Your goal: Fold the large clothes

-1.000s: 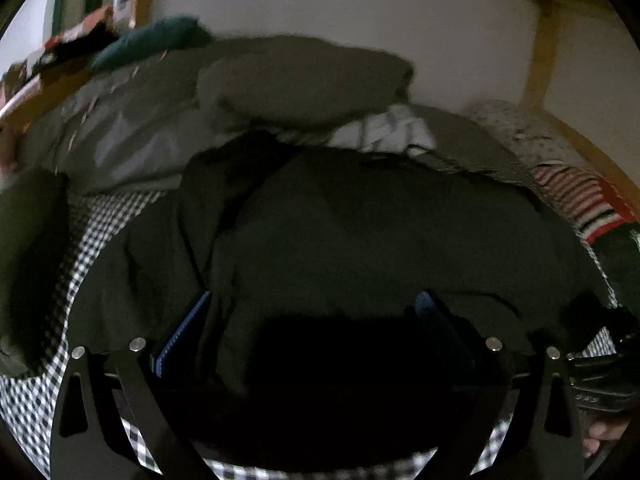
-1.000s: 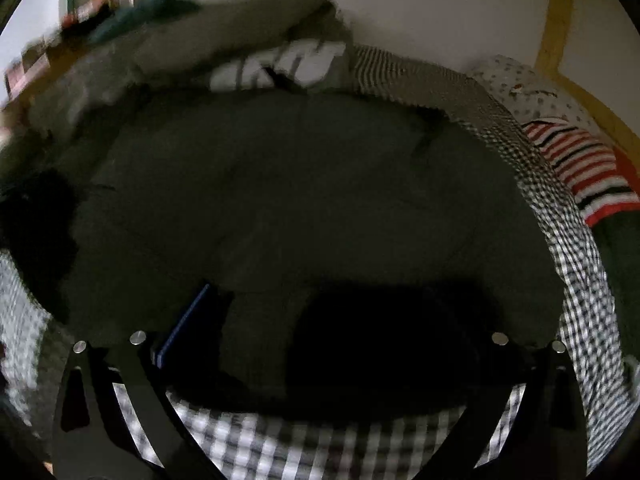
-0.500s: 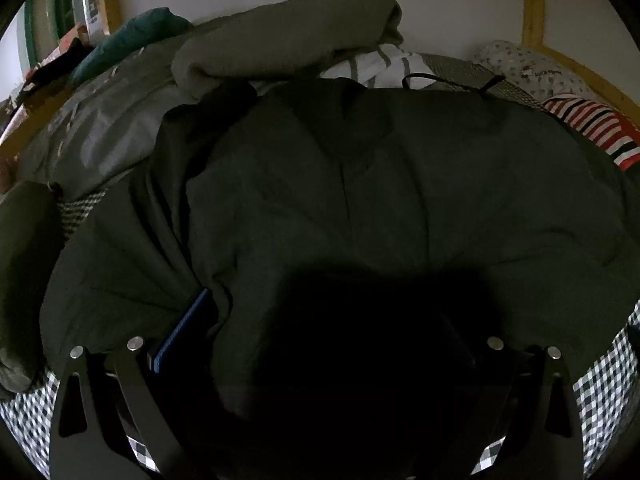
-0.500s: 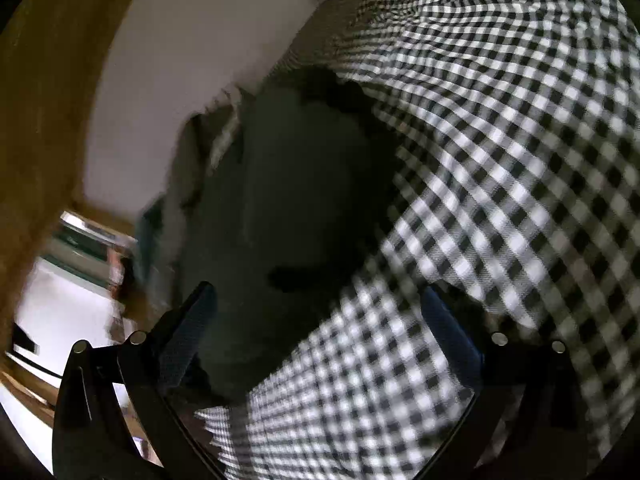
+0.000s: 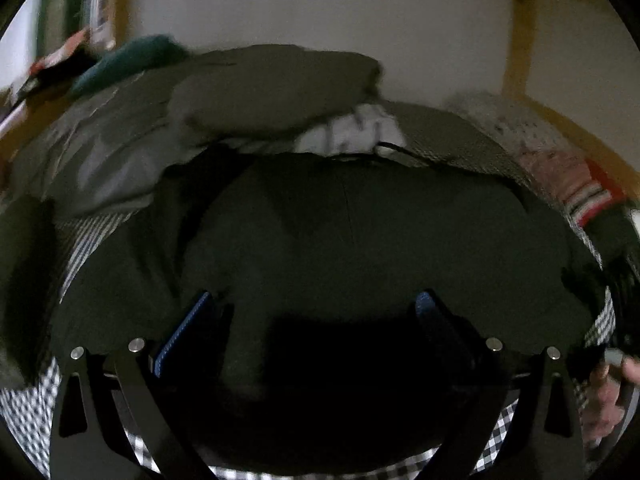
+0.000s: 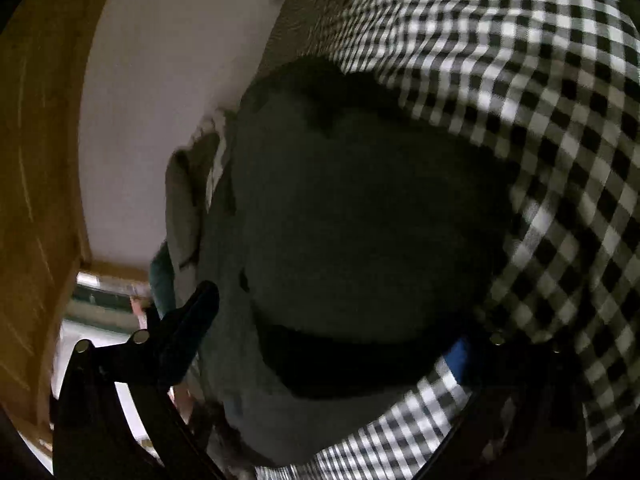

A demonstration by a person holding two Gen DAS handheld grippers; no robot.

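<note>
Large dark garment spread flat across the middle of a bed, on a black-and-white checked sheet. In the left wrist view, left gripper low over the near edge of the garment, jaws spread wide, blue pads to either side of a deep shadow, nothing visibly pinched. Compared with half a second ago, drawn back a little from the cloth, with more of the far pile in view: an olive garment on top, grey fabric at far left, a scrap of white fabric behind the dark garment, a striped item at far right, all blurred. At the right edge, the person's right hand. In the right wrist view, right gripper rolled onto its side, where a second ago level and facing the garment; closer to the cloth than half a second ago. Jaws spread, a dark fold of the garment lying between them, checked sheet filling the right. Judged from this: both grips let go, the garment laid out and apparently flat, and the right gripper turning in at the garment's right side, likely to take an edge for the next fold.
</note>
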